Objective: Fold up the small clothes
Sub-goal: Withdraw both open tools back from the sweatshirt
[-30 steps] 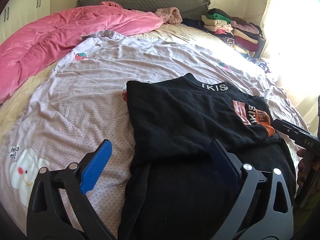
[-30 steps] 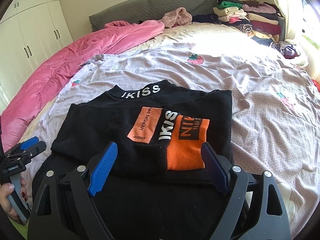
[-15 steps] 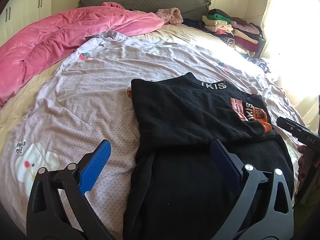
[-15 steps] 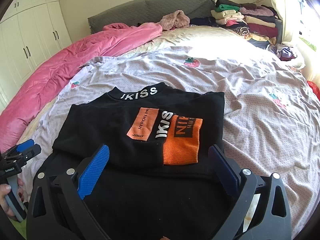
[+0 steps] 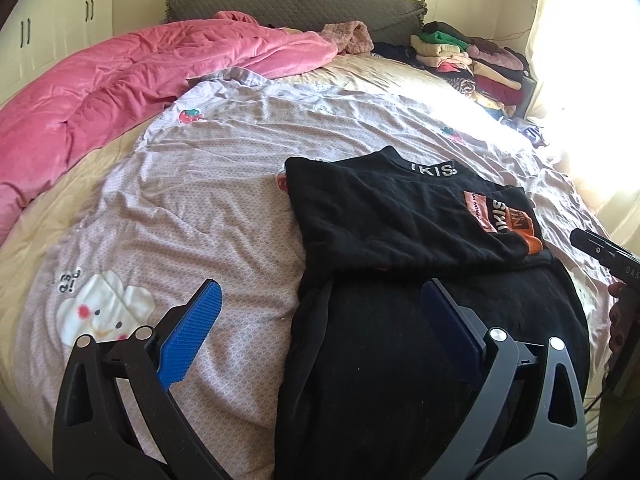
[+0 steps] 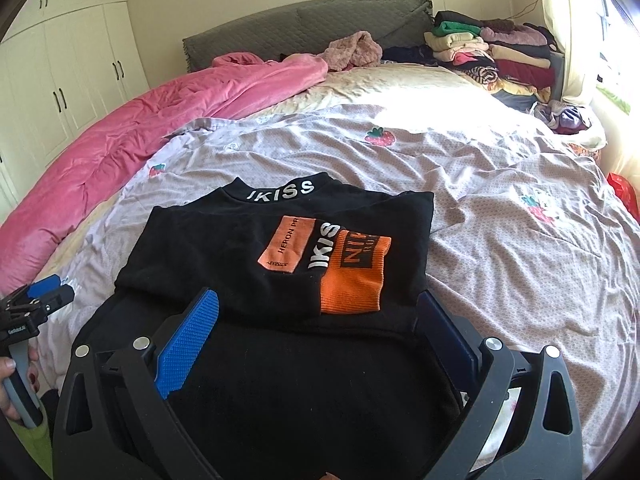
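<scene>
One soft black knit sweater (image 6: 248,248) with two orange patches lies at 12 o'clock of two released, ridged-blue-padded grippers: left gripper (image 5: 320,304), right gripper (image 6: 320,312)

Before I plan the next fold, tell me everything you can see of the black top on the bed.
The black top is a soft knit with a high collar lettered IKISS in white. It lies flat on the lilac sheet, collar toward the headboard, both sides apparently folded inward. A sleeve lies across the chest, its orange cuff and orange patch facing up. The lower body spreads toward the cameras, unfolded. Both the left tongs and right tongs hang open over it, gripping nothing.
</scene>
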Motion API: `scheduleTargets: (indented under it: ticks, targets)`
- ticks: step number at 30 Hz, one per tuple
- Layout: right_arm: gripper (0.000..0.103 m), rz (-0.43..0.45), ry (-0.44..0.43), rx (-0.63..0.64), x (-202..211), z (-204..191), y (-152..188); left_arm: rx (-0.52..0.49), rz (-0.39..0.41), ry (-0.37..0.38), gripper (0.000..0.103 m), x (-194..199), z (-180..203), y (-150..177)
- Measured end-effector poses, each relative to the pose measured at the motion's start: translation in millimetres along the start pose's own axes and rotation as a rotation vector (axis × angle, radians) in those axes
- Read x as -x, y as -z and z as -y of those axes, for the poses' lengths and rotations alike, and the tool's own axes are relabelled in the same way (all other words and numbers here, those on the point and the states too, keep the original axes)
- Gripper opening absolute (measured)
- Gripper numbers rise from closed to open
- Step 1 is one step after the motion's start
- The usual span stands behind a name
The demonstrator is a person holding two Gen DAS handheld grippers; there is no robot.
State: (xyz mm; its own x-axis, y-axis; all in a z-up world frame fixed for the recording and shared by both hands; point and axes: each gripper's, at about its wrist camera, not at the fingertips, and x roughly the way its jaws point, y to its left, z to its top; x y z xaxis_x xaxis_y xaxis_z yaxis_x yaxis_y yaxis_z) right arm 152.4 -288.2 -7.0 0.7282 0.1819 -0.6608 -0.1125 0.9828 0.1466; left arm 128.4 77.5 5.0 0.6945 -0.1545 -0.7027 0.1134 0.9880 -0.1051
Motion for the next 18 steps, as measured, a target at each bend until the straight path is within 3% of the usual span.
scheduleTargets:
  ticks: [18]
  targets:
    - [0.099, -0.001, 0.01, 0.013, 32, 10, 22, -0.014, -0.004, -0.025, 0.093, 32, -4, 22]
